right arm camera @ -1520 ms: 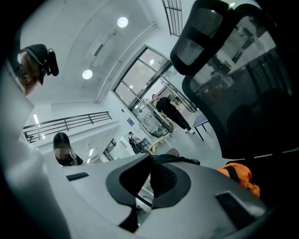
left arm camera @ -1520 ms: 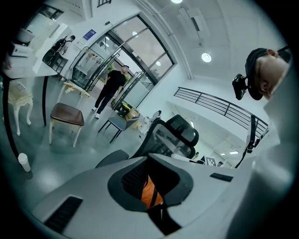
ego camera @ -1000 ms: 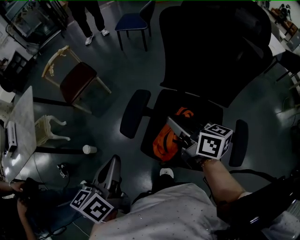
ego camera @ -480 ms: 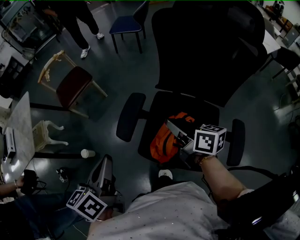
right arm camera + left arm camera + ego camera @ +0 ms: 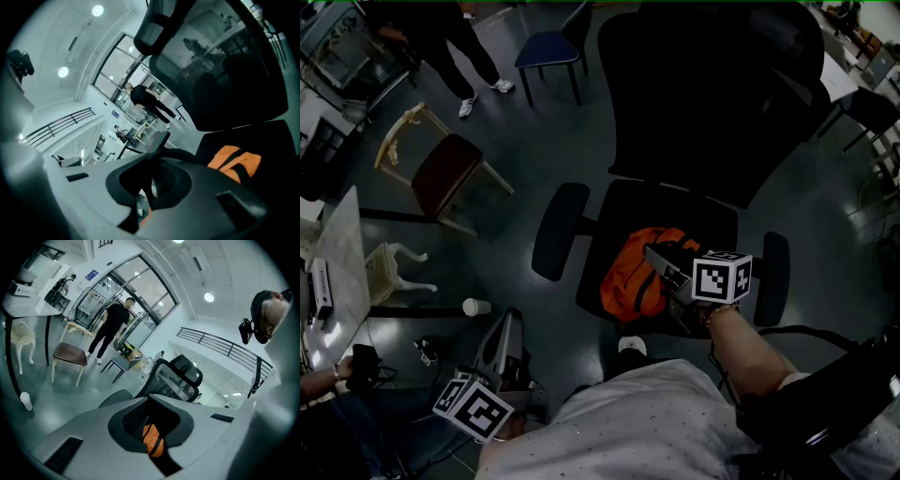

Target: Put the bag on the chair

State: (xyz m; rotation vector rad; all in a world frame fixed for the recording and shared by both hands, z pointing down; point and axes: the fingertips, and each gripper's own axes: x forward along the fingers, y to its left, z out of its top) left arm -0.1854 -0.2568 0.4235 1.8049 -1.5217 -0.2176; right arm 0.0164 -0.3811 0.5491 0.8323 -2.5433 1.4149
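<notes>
orange fabric bag (image 5: pixel 633 274) lying on the seat of black mesh office chair (image 5: pixel 675 202), right gripper (image 5: pixel 662 259) fingers closed on the bag, left gripper (image 5: pixel 512 322) fingers closed, empty

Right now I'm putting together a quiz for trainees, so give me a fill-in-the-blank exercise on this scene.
The bag on the office chair is ___ in colour. The right tongs are ___ on its strap. The white cup stands on the ___.
Missing words: orange; shut; floor.
</notes>
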